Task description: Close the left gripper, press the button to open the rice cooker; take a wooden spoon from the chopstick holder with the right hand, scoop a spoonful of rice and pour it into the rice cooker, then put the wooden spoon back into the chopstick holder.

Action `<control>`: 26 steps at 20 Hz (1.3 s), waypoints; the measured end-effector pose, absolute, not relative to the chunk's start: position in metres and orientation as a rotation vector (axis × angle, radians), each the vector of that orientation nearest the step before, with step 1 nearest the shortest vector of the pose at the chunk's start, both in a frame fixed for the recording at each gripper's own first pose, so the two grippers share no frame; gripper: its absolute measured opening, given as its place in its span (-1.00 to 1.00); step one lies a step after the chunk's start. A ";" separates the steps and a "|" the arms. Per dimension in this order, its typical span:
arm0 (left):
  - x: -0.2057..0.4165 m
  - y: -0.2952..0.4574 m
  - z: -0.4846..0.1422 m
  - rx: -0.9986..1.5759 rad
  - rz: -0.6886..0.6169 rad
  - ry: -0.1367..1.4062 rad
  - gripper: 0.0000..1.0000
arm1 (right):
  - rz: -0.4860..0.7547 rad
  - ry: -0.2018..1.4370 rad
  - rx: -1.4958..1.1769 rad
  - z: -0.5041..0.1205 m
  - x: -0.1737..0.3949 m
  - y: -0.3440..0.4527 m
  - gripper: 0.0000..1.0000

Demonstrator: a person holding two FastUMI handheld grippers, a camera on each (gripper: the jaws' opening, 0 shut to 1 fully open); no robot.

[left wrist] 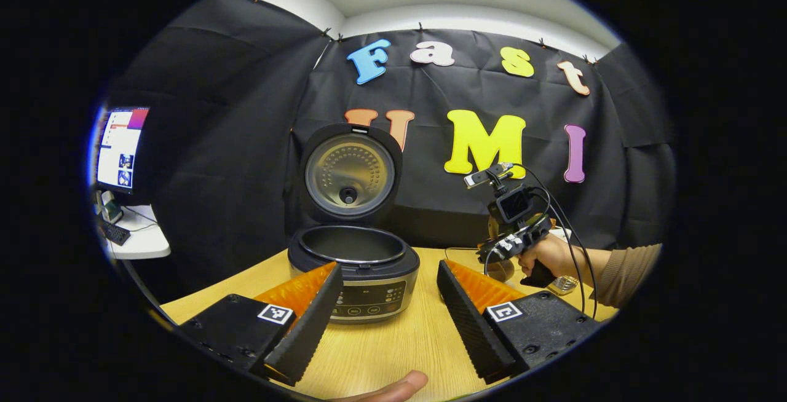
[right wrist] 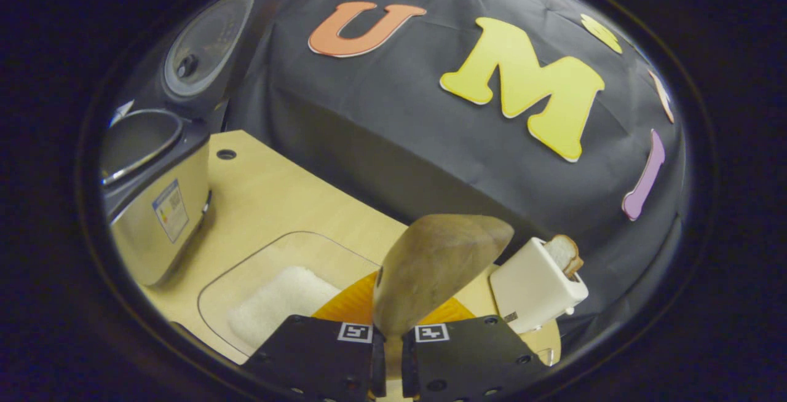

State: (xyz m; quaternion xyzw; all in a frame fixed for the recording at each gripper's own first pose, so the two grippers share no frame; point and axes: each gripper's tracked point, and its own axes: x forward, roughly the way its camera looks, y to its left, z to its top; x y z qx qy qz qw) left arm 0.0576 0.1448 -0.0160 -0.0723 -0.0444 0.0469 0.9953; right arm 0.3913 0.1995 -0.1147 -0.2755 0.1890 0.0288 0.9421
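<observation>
A: Item one, rice cooker [left wrist: 353, 267]: lid up, pot bare, standing toward the surface's [left wrist: 393, 340] back edge. Left claw [left wrist: 387, 313]: wide, holding nothing.

B: Item two, right claw [right wrist: 387, 353]: narrow, clamped on the wooden spoon [right wrist: 430, 267], bowl up and carrying no rice.

A: Step, by my reading: scooping. Next move calls for dipping the bowl into the rice [right wrist: 280, 303].

B: Right gripper view lists the rice in its clear tray [right wrist: 221, 285] and a toaster [right wrist: 535, 291]; left gripper view lists the control panel [left wrist: 369, 303] and a monitor [left wrist: 120, 147].
</observation>
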 end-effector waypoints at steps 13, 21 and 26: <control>0.058 0.147 -0.015 -0.161 0.085 -0.097 0.95 | 0.038 0.564 -0.346 -0.152 0.370 0.217 -0.79; 0.054 0.167 -0.015 -0.168 0.117 -0.107 0.95 | -0.027 0.594 0.021 -0.152 0.373 0.236 -0.79; 0.055 0.172 -0.018 -0.184 0.121 -0.099 0.95 | 0.031 0.642 0.425 -0.157 0.371 0.240 -0.79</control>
